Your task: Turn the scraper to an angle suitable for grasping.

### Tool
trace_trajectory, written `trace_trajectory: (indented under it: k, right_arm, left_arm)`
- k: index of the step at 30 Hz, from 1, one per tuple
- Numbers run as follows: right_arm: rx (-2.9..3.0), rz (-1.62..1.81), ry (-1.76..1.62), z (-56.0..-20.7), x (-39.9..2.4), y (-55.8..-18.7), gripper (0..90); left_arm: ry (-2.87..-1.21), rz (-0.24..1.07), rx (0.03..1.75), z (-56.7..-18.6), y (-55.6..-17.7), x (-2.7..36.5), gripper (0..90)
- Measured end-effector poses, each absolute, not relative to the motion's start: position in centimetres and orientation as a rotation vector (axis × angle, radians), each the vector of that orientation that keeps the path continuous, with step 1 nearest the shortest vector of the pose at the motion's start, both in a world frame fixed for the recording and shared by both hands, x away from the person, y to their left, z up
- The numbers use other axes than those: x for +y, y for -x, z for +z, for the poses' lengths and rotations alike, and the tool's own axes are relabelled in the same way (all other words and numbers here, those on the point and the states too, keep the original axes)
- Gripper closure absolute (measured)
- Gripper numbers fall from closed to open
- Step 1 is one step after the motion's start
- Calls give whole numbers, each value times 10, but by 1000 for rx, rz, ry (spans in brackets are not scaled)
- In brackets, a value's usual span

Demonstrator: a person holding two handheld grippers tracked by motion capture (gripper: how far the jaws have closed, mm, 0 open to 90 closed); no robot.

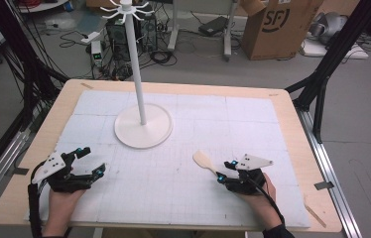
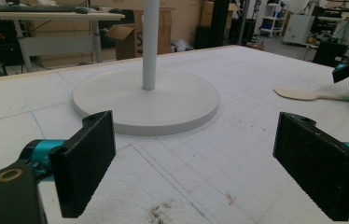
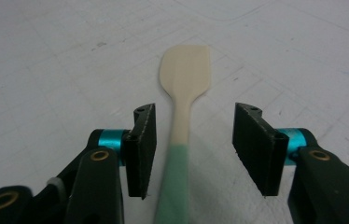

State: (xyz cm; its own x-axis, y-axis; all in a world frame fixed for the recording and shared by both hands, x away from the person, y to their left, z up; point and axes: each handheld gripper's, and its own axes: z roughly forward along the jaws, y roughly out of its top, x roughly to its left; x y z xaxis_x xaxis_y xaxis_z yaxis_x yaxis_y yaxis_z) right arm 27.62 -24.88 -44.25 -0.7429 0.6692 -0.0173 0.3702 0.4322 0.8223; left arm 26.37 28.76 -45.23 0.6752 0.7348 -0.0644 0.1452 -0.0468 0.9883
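A spatula (image 1: 205,161) with a pale wooden blade and a green handle lies flat on the white mat. In the right gripper view the spatula (image 3: 182,107) runs between the two black jaws, closer to the left one, with gaps on both sides. My right gripper (image 1: 225,172) is open around the green handle, low over the mat. My left gripper (image 1: 90,159) is open at the front left, nothing between its jaws. A white stand (image 1: 143,131) with a round base and tall pole rises at the mat's middle back; its base (image 2: 147,100) lies ahead of the left gripper (image 2: 193,163).
The white gridded mat (image 1: 253,119) covers most of a wooden table (image 1: 292,124). A thin wooden stick (image 1: 315,210) lies near the table's front right corner. Beyond the table are cables, a cardboard box (image 1: 275,25) and black frame legs (image 1: 322,74).
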Motion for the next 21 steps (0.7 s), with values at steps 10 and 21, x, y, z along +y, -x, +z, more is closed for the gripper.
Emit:
trace_trajectory:
  k: [10,21]
  right_arm:
    - [2423,1113,-901,-450,-240,-277,660]
    - [2426,1113,-923,-450,-233,-282,723]
  left_arm:
    - [-1576,562,746,-452,-264,287,136]
    - [-1577,563,748,-452,-264,287,136]
